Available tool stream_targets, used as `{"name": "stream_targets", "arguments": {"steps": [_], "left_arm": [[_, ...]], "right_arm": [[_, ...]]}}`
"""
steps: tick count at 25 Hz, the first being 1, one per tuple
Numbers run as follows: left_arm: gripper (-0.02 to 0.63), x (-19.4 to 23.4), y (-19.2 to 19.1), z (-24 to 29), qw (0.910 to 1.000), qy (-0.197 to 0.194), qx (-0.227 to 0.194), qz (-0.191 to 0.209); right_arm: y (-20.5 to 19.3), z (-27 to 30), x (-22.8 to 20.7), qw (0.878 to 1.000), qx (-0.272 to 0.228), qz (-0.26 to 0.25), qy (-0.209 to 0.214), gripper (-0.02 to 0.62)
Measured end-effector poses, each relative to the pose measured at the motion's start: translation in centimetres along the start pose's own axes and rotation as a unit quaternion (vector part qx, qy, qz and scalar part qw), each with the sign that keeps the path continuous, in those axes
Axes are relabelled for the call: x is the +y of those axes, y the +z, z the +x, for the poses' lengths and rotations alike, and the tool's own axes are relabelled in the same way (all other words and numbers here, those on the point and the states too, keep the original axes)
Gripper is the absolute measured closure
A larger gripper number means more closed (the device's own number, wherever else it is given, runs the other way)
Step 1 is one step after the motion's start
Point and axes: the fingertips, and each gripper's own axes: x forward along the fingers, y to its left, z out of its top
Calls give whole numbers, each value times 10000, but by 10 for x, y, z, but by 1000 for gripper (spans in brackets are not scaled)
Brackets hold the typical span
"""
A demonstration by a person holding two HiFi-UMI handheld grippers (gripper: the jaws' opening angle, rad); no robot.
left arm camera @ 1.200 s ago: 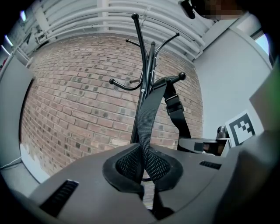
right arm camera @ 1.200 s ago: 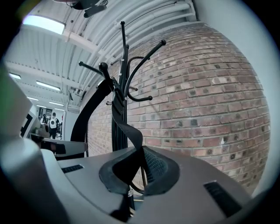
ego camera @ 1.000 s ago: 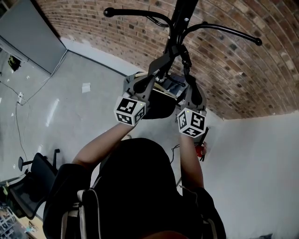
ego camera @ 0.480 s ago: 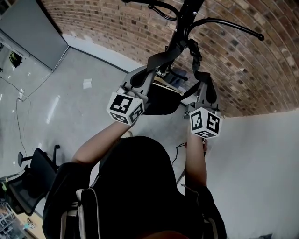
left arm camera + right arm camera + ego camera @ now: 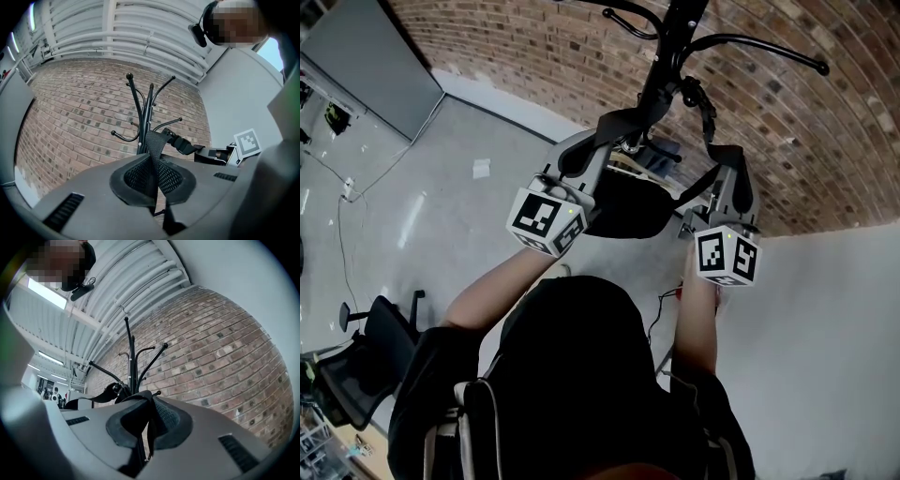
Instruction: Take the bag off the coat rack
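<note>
The black bag (image 5: 623, 202) hangs low in front of the pole of the coat rack (image 5: 667, 66), between your two hands. Its strap (image 5: 152, 143) runs up to the rack, so the bag is not yet off. You hold that strap on both sides. The left gripper (image 5: 153, 180) is clamped on the flat webbing, which stands edge-on out of its pads, and the right gripper (image 5: 146, 420) pinches the webbing the same way. A grip on each side of the rack probably lets you raise the loop evenly and clear an upturned hook (image 5: 176, 123) without the bag swinging. Only the head view shows the bag's body and how it sits between the grippers. Only the gripper views show the webbing caught in the jaws, with the rack's arms spread above against the brick wall (image 5: 220, 352). The left gripper view also shows the strap running across to the right gripper.
</note>
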Motion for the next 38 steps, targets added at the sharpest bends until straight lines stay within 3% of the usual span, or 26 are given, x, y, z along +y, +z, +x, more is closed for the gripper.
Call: {"name": "stream_targets", "arguments": {"steps": [16,29,38], "left_arm": [[586,15,39,-27,9979,497,-369,-206],[586,11,71,-46,9967,457,-599,-294],[586,30,64,-72,9945,748,-499,-535]], "right_arm": [[34,-23,3,9995,-297,29,-59,574],[65,-45,25,9983,-548,73,202,574],[59,-70,6,9990,-412,-23,-171,574]]}}
